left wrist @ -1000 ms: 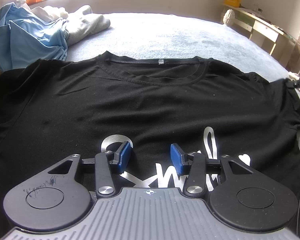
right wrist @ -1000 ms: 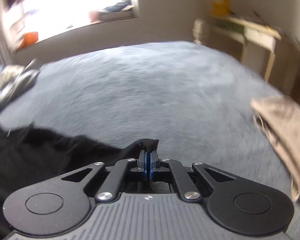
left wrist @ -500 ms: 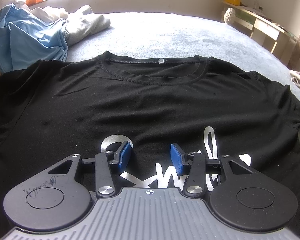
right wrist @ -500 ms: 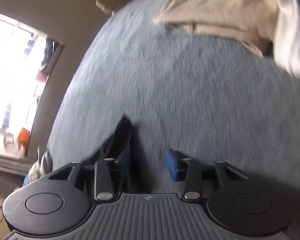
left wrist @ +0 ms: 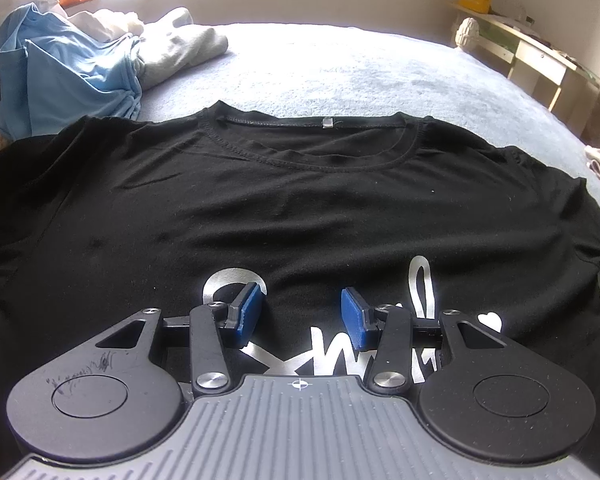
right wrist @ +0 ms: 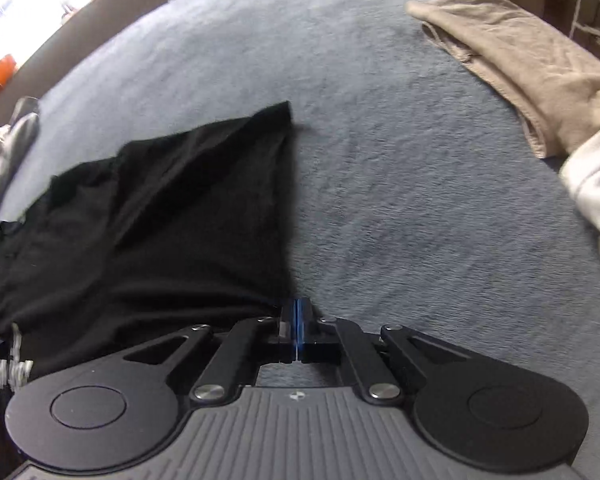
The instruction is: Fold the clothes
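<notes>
A black T-shirt (left wrist: 300, 200) with a white print lies flat, front up, on the grey bed, its collar at the far side. My left gripper (left wrist: 302, 312) is open, hovering over the print at the shirt's chest with nothing between its blue pads. In the right wrist view the shirt's right sleeve (right wrist: 204, 184) spreads out to a point on the blanket. Its straight hem runs down into the tips of my right gripper (right wrist: 296, 314), which is shut on the lower corner of that hem.
A pile of light blue and grey clothes (left wrist: 72, 64) lies at the far left of the bed (left wrist: 340, 68). A beige garment (right wrist: 516, 60) and a white one (right wrist: 596, 184) lie to the right of the sleeve. A desk (left wrist: 540, 52) stands beyond the bed's right edge.
The right gripper let go of the sleeve tip, swung open over the blanket, then shut again lower on the sleeve hem. The left gripper and the shirt body stayed still.
</notes>
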